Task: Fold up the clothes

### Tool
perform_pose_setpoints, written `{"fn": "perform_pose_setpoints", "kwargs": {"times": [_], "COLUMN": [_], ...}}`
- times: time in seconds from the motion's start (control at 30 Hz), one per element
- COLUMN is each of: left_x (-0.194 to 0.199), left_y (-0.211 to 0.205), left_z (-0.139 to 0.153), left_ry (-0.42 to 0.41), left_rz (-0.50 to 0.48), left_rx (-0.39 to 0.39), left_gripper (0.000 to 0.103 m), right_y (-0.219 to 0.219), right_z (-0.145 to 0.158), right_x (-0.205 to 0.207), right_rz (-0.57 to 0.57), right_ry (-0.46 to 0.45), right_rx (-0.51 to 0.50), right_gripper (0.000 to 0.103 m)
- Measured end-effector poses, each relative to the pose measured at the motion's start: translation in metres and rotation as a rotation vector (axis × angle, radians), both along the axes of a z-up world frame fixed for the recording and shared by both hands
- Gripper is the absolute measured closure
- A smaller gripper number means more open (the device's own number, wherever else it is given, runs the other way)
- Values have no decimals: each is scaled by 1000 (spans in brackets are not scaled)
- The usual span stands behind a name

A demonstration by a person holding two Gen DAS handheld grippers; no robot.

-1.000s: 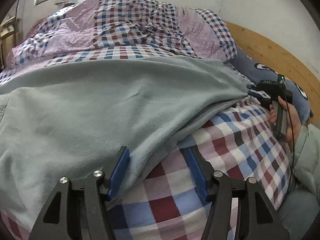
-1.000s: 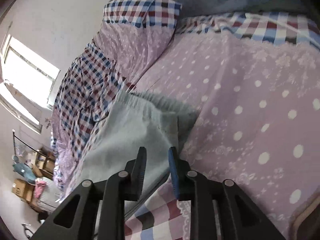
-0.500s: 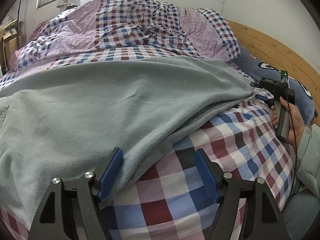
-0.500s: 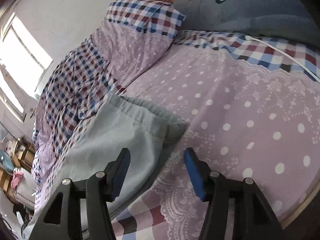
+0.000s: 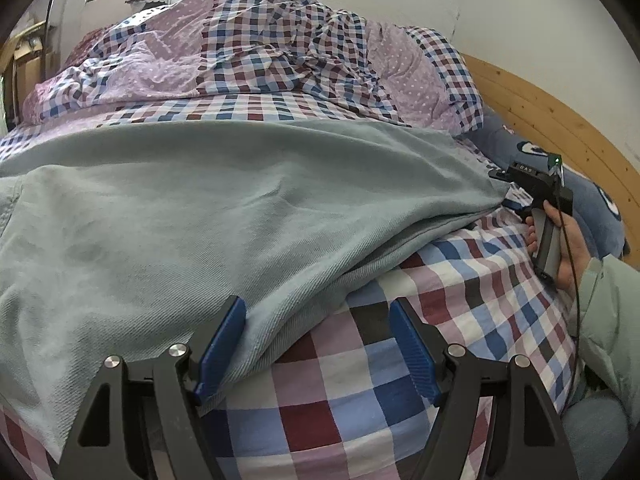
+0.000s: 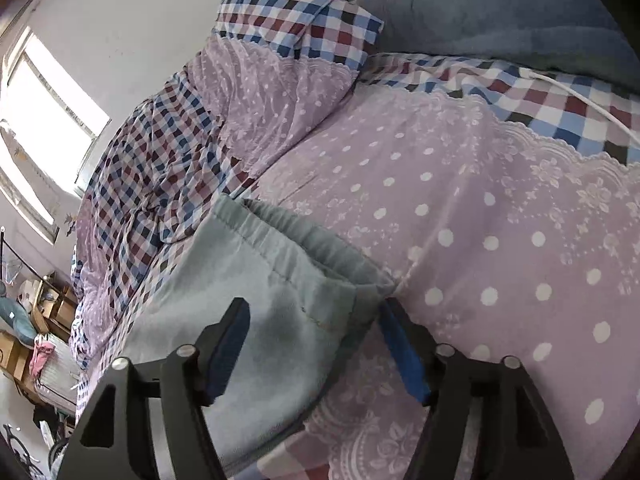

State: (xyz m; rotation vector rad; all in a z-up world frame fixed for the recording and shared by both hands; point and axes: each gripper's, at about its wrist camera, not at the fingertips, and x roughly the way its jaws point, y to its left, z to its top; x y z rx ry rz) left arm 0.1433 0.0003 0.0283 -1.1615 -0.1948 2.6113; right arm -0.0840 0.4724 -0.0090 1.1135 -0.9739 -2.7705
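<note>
So both grippers just let go. A second ago the right gripper [image 6: 314, 344] was pinched on the waistband corner of the pale green pants [image 5: 208, 216]; now its jaws are still opening, with that corner lying loose between them, no pad pressing. The left gripper [image 5: 316, 344] is released too, spread a bit wider than before, the folded edge sitting by its 9 o'clock finger. The pants lie flat across the checked bedsheet [image 5: 400, 400], with the rumpled duvet [image 5: 260, 52] at 12 o'clock. Looks like this fold is laid down, so regripping should come next.
</note>
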Motion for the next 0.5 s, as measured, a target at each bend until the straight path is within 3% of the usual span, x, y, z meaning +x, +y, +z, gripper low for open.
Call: {"fn": "perform_pose_setpoints", "kwargs": {"times": [0.13, 0.5], "left_x": [-1, -2], "left_y": [1, -5], "left_z": [1, 6], "left_ry": [-9, -35], "left_rz": [10, 38], "left_rx": [1, 68], "left_gripper": [24, 24], "right_y": [-5, 3], "right_z": [2, 6], "right_x": [-3, 9], "right_rz": [24, 48], "right_ry": [10, 129], "right_rx": [13, -105], "right_gripper": [23, 23]}}
